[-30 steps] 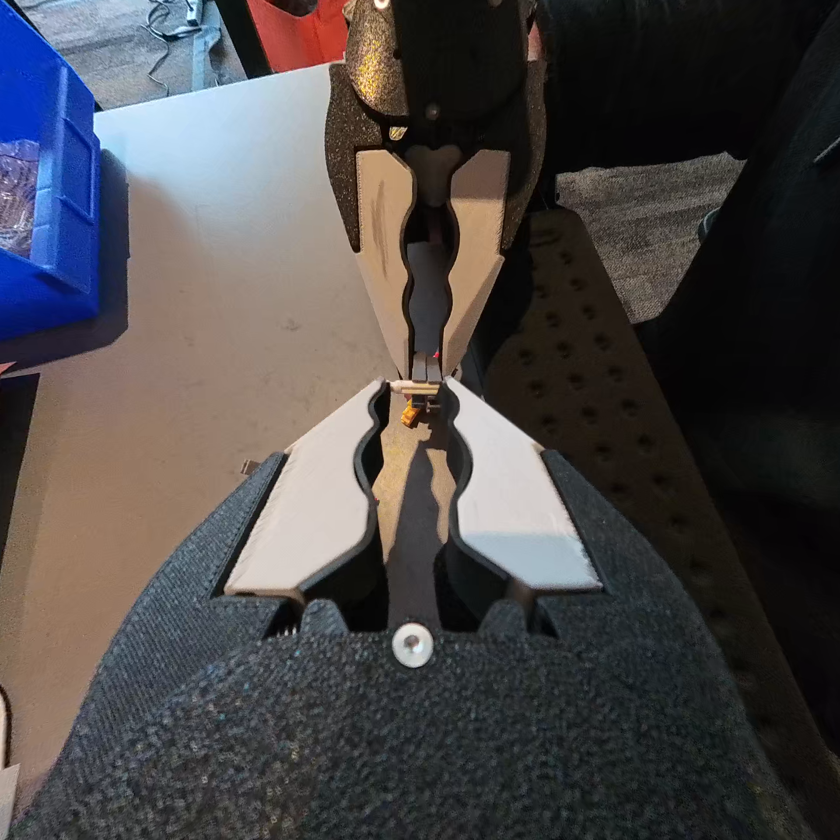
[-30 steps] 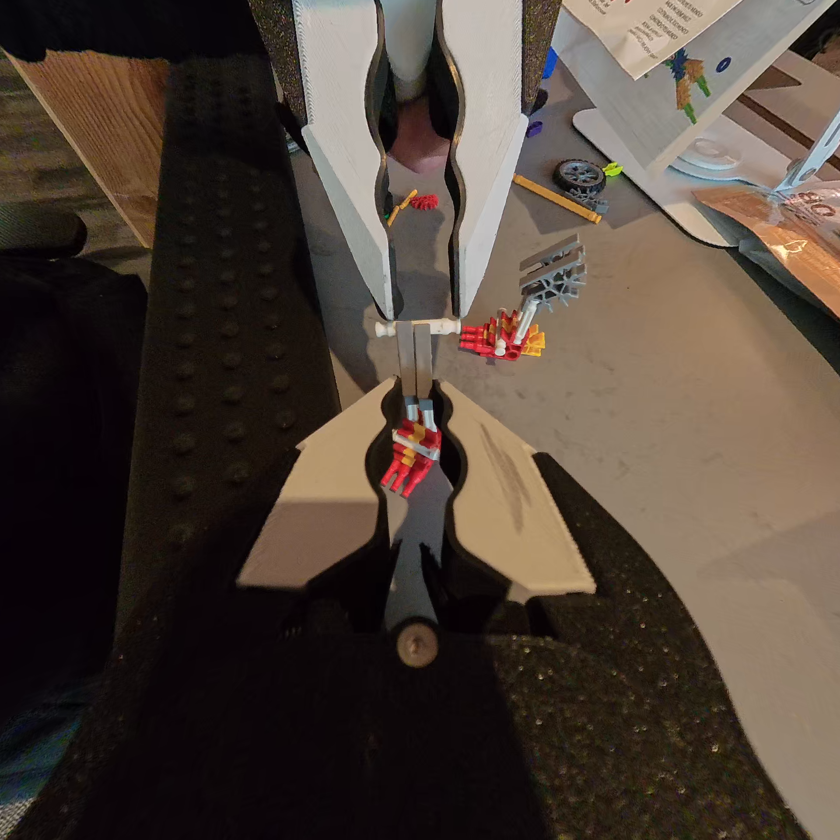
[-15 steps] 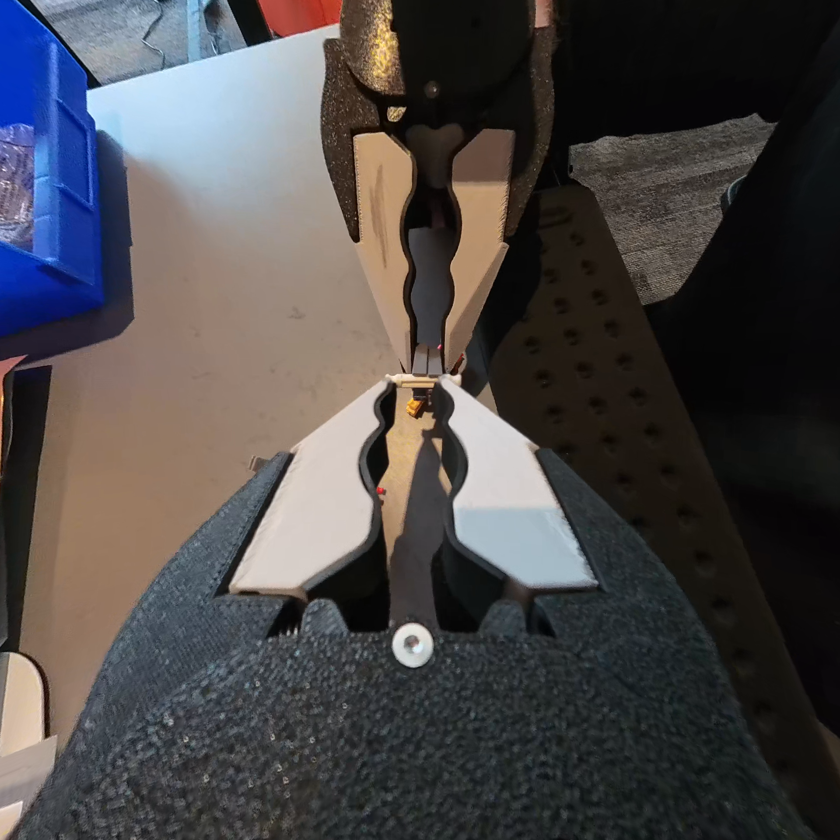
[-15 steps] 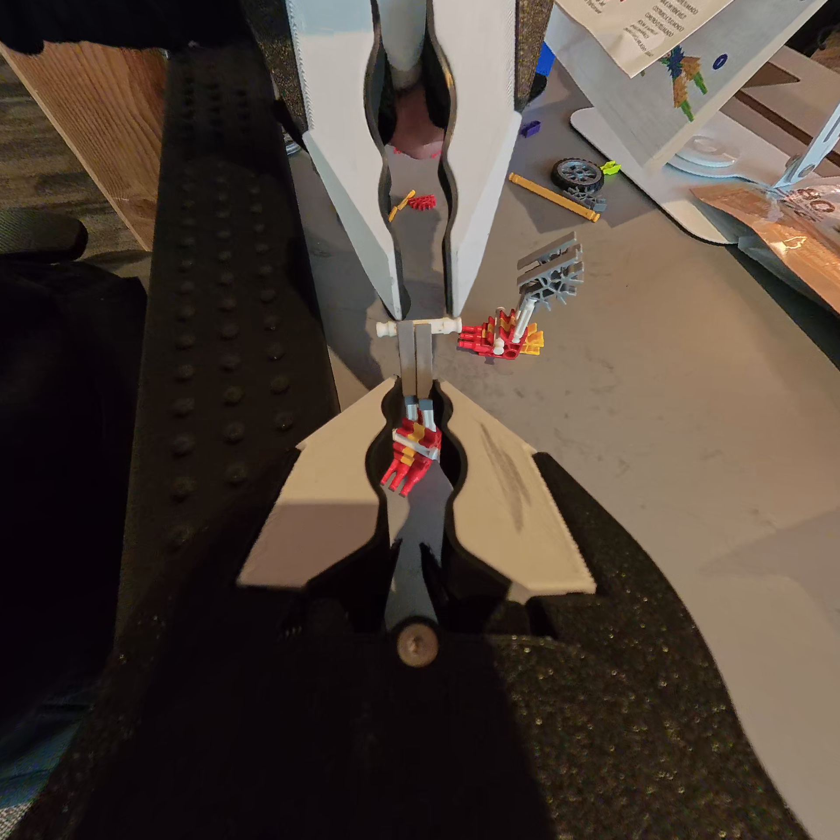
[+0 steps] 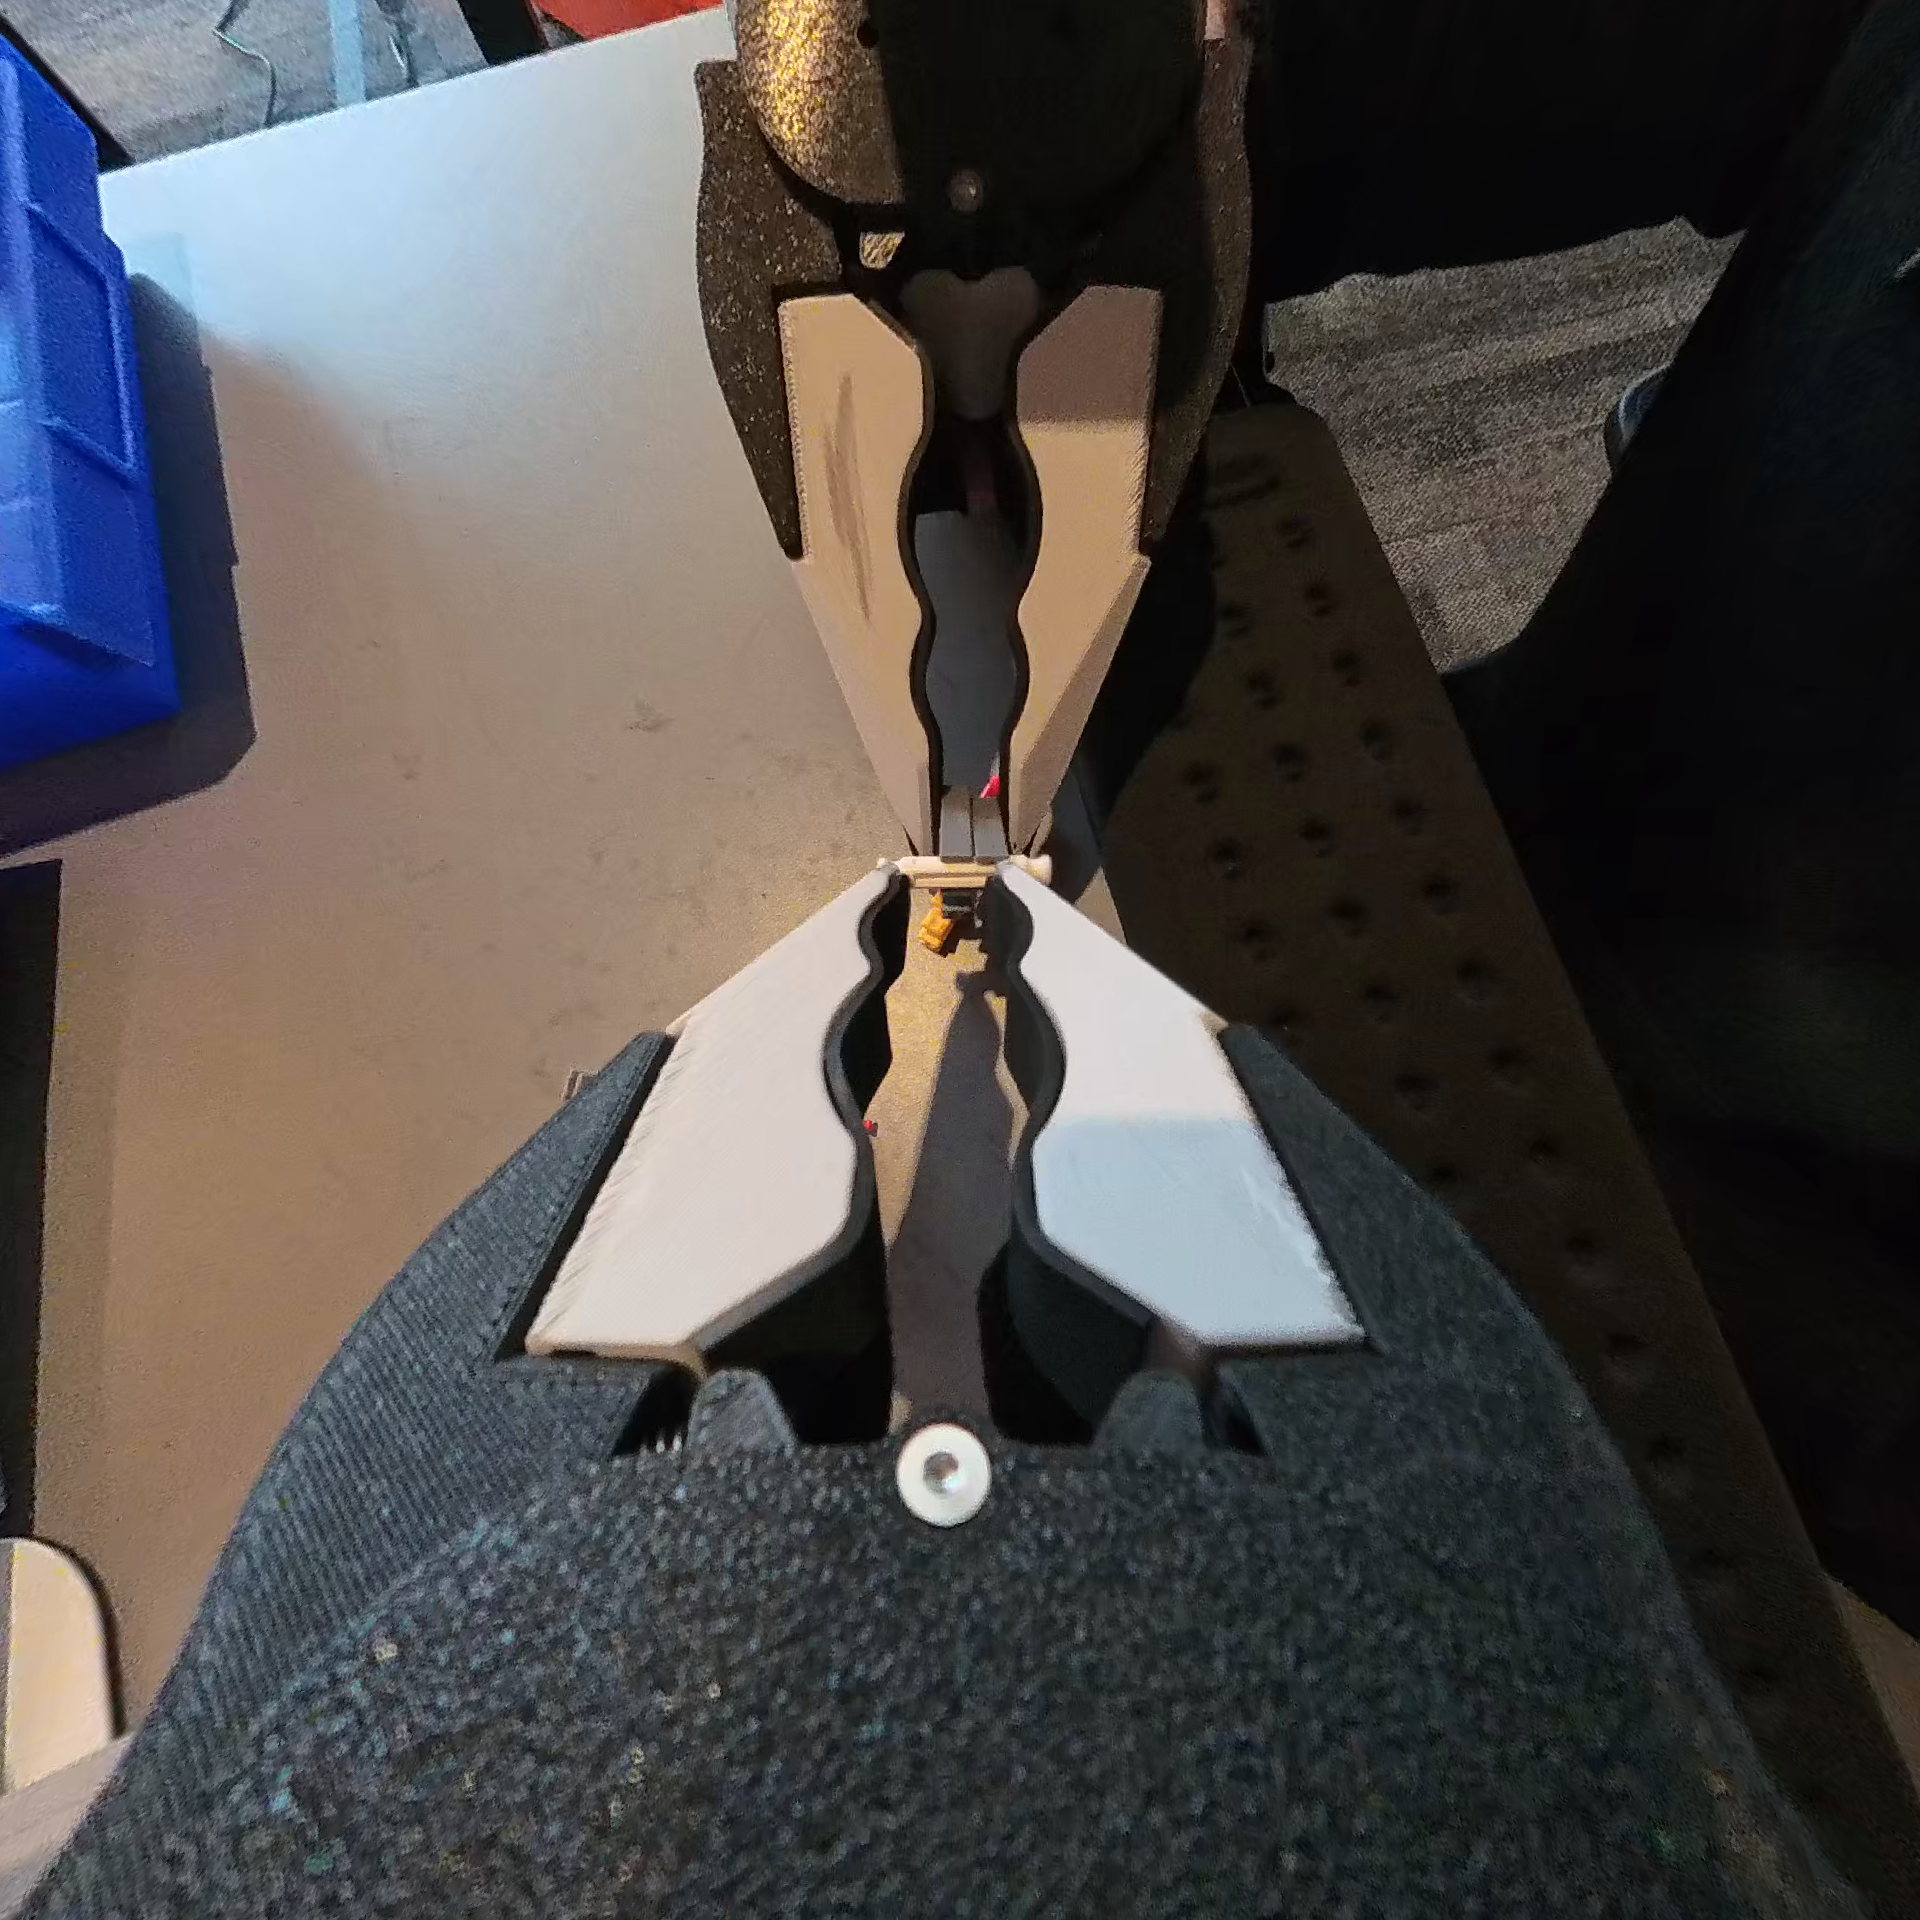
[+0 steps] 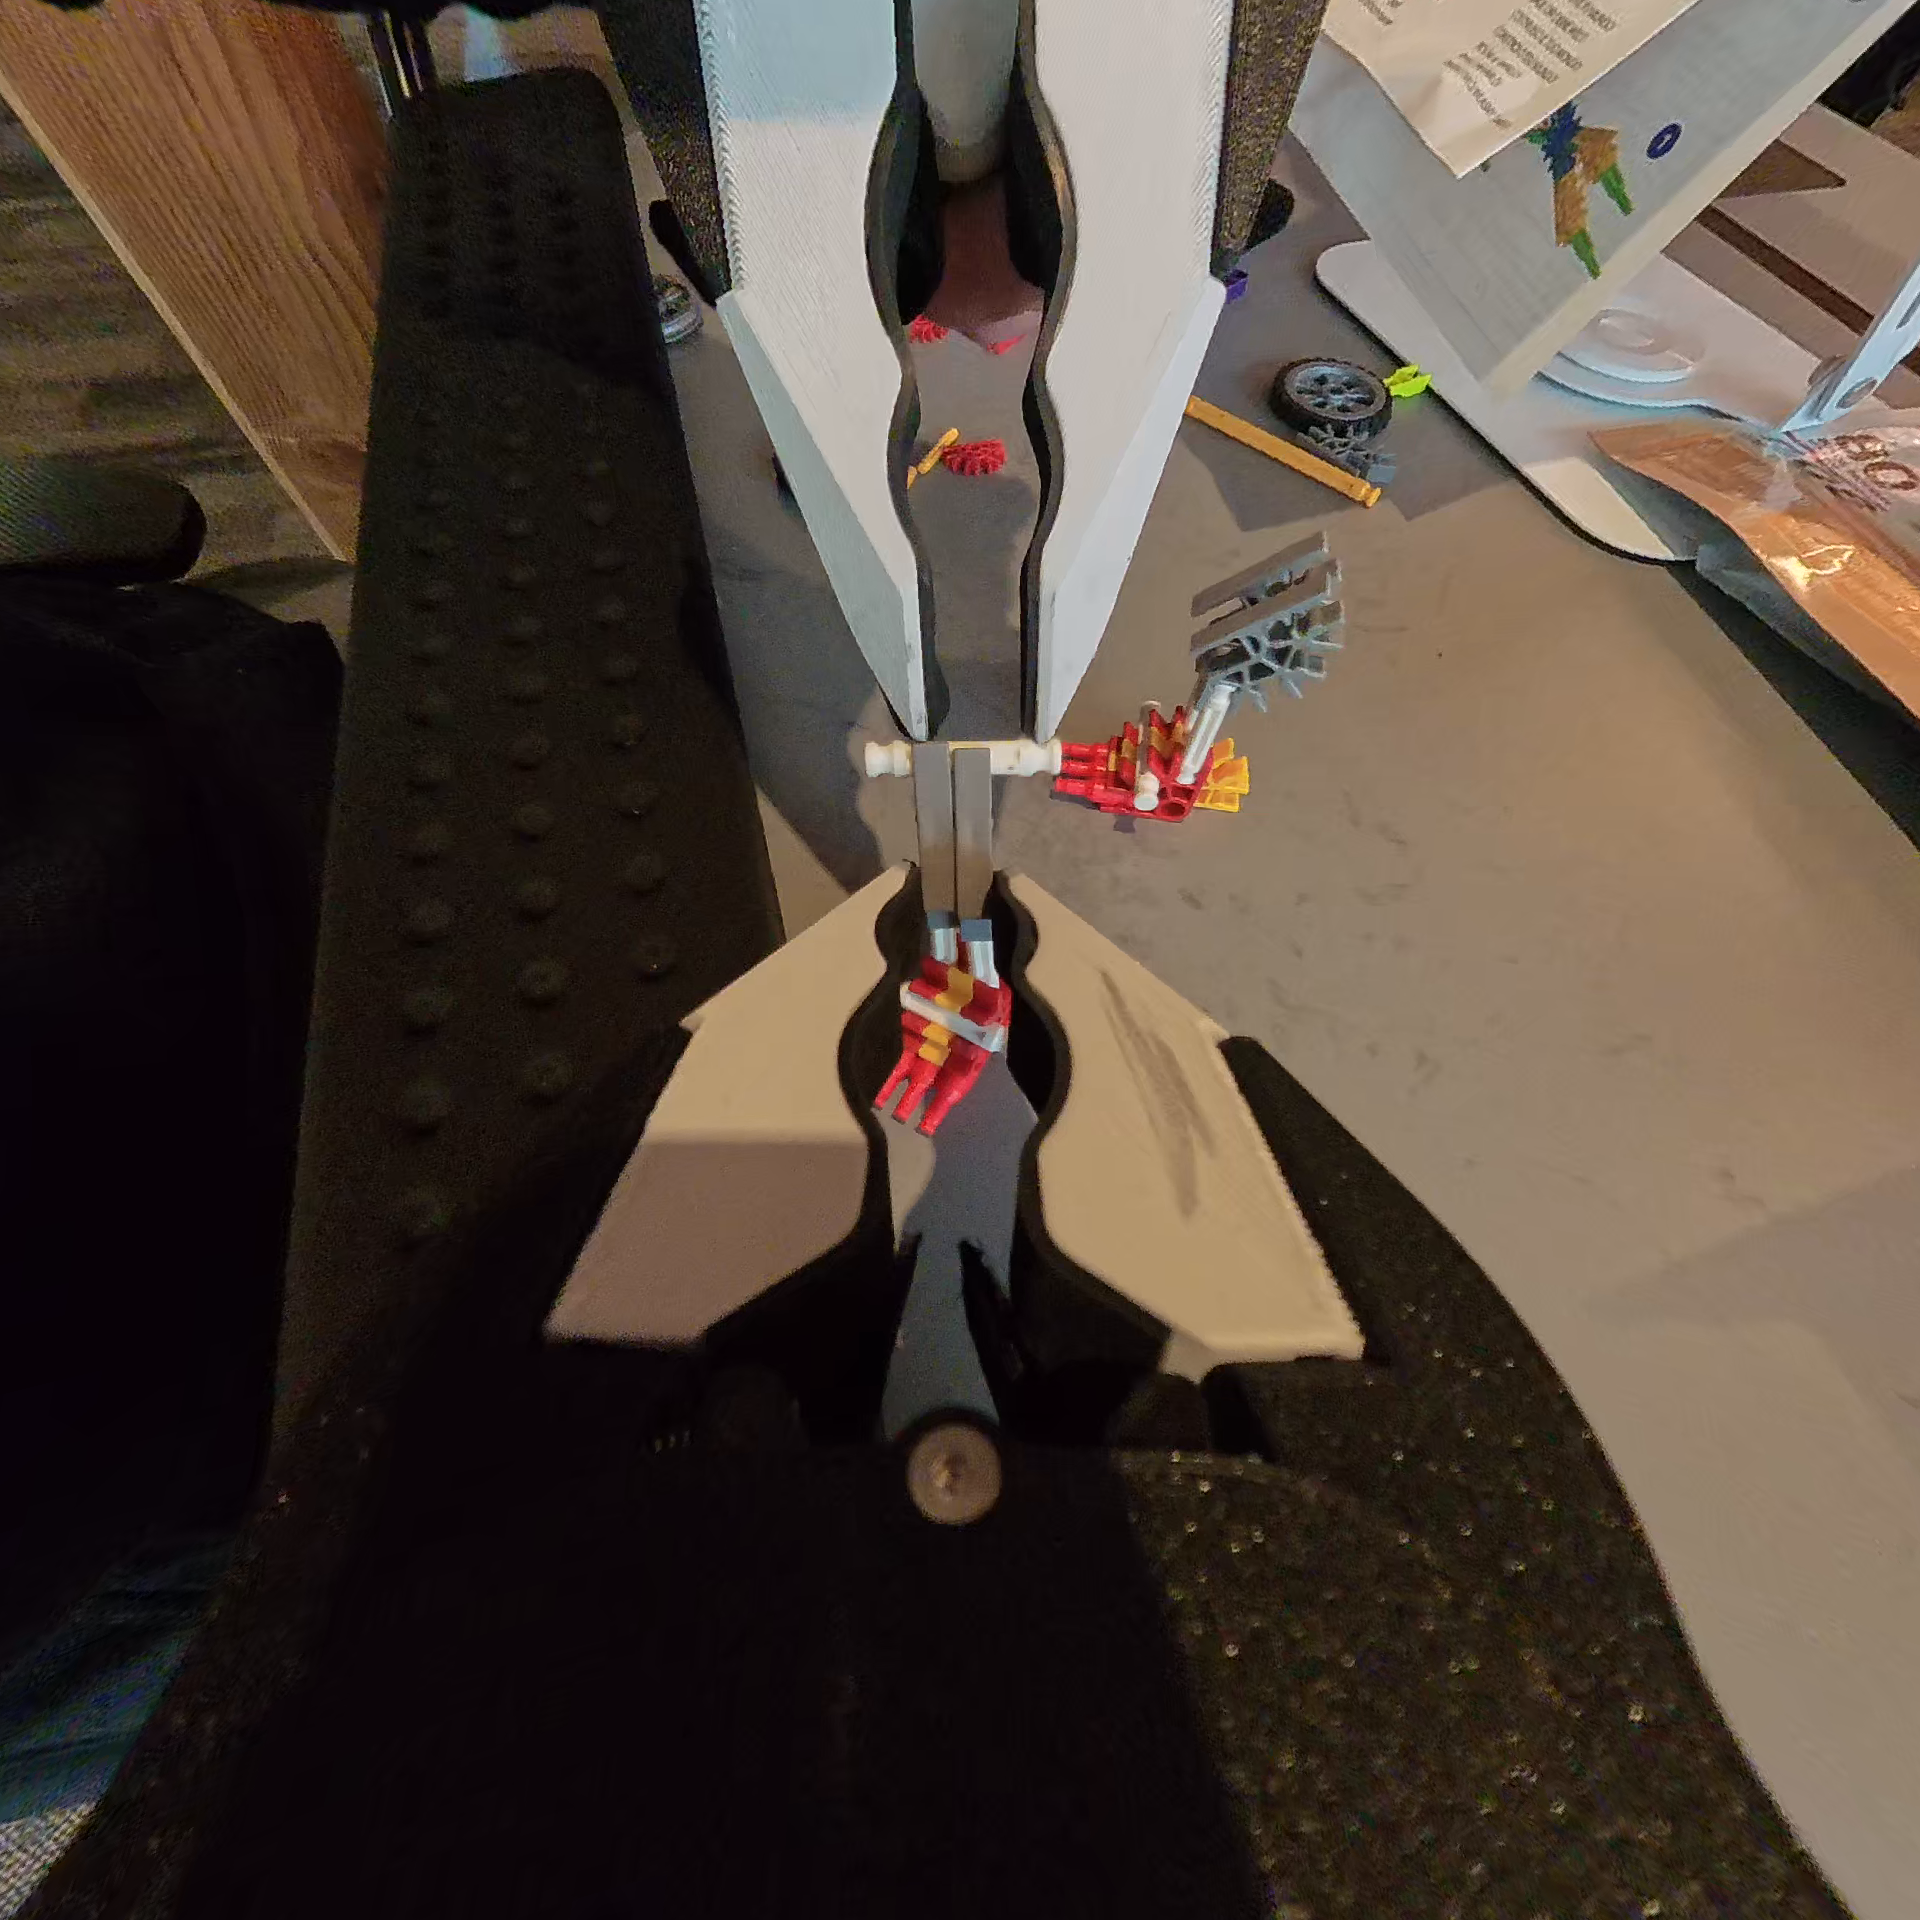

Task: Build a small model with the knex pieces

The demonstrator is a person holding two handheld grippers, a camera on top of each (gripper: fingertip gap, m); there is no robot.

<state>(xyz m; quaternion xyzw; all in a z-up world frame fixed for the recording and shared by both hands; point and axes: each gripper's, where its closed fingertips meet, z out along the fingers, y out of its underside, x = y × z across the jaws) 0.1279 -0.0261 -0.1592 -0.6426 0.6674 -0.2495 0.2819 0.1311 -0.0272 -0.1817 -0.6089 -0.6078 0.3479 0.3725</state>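
Grey tabletop (image 6: 1558, 1039) w/ a blue bin (image 5: 62, 468) at the far left edge. Both hand-held grippers meet tip to tip above it: right one (image 6: 954, 894) is pinched on the grey rods (image 6: 953, 821) of a small red/yellow toy build (image 6: 948, 1023), left one (image 5: 940, 883) is nipped onto the white rod (image 6: 961, 756) across their ends. Second red build (image 6: 1153, 769), wheel (image 6: 1332, 398) & yellow stick (image 6: 1283, 453) lie loose nearby

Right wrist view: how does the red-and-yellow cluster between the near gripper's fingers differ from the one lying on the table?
The held cluster sits between the right gripper fingers, on two grey bars; the table cluster lies on the table. The held cluster ends in free red prongs; the table cluster carries grey snowflake connectors. Both mix red, yellow and white pieces.
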